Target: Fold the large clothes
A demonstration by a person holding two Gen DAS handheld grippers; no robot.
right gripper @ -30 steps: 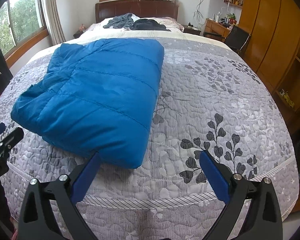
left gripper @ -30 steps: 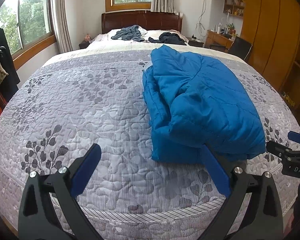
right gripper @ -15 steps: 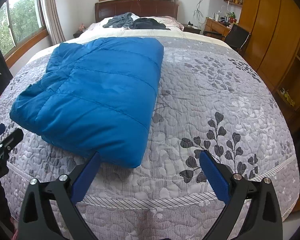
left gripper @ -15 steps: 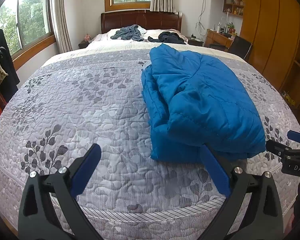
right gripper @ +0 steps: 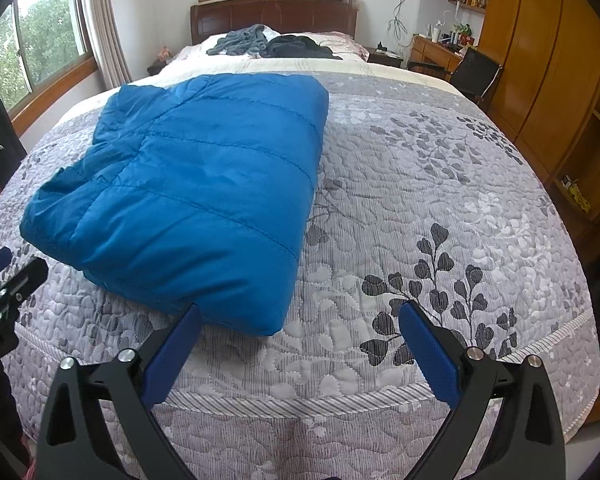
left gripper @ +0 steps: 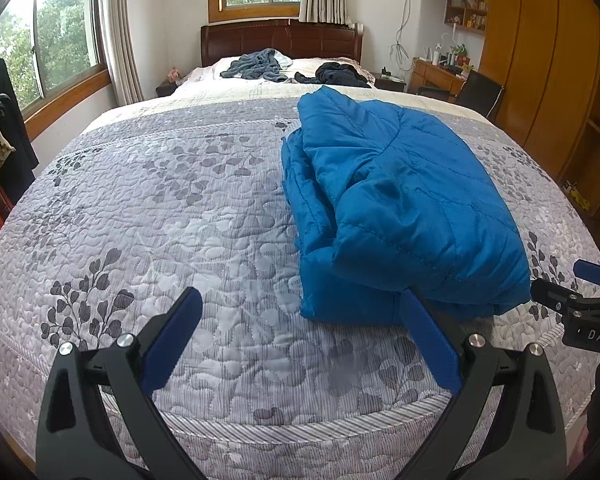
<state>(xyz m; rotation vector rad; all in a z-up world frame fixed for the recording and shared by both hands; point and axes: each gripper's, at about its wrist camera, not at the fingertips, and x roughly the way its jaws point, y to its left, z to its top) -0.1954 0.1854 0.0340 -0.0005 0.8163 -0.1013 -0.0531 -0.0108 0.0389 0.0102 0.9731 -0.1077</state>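
Lay folded on the grey quilted bed [left gripper: 148, 208]: blue padded jacket [right gripper: 196, 184]. Hovered at its near edge, jaws spread and empty: left gripper [left gripper: 300, 320], right gripper [right gripper: 300, 324].

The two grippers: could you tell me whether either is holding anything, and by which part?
Nothing is held. The left gripper and right gripper are both open, short of the folded blue quilted jacket on the bed.

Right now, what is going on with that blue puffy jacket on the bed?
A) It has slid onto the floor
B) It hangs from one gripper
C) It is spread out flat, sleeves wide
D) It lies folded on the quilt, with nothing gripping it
D: the blue jacket rests as a folded bundle on the quilt, while the left gripper and right gripper are both open and hold nothing.
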